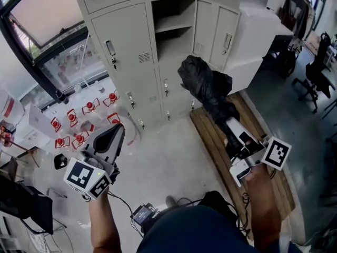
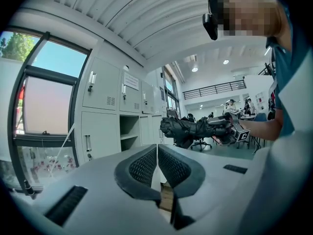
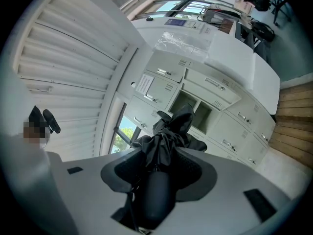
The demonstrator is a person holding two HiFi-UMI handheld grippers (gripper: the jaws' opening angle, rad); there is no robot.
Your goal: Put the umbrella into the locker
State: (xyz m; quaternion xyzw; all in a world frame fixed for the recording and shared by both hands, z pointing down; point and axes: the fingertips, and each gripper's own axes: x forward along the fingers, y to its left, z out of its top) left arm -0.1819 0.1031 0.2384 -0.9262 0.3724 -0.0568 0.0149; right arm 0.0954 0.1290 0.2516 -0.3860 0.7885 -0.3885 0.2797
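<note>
A folded black umbrella (image 1: 208, 88) is held by its handle in my right gripper (image 1: 235, 136), which is shut on it; the canopy points toward the lockers. In the right gripper view the umbrella (image 3: 168, 138) sticks out between the pads toward the open locker compartment (image 3: 194, 109). That open locker (image 1: 174, 30) has a shelf and its door (image 1: 218, 33) swung to the right. My left gripper (image 1: 110, 141) hangs low at the left, shut and empty. In the left gripper view its pads (image 2: 157, 165) meet, with the umbrella (image 2: 183, 129) and open locker (image 2: 128, 133) beyond.
Grey lockers (image 1: 126, 57) fill the wall ahead, with a window (image 1: 47, 20) to the left. Red-capped bottles (image 1: 79, 123) lie on the floor at the left. A wooden platform (image 1: 210, 136) runs under my right arm. Office chairs (image 1: 316, 70) stand at the right.
</note>
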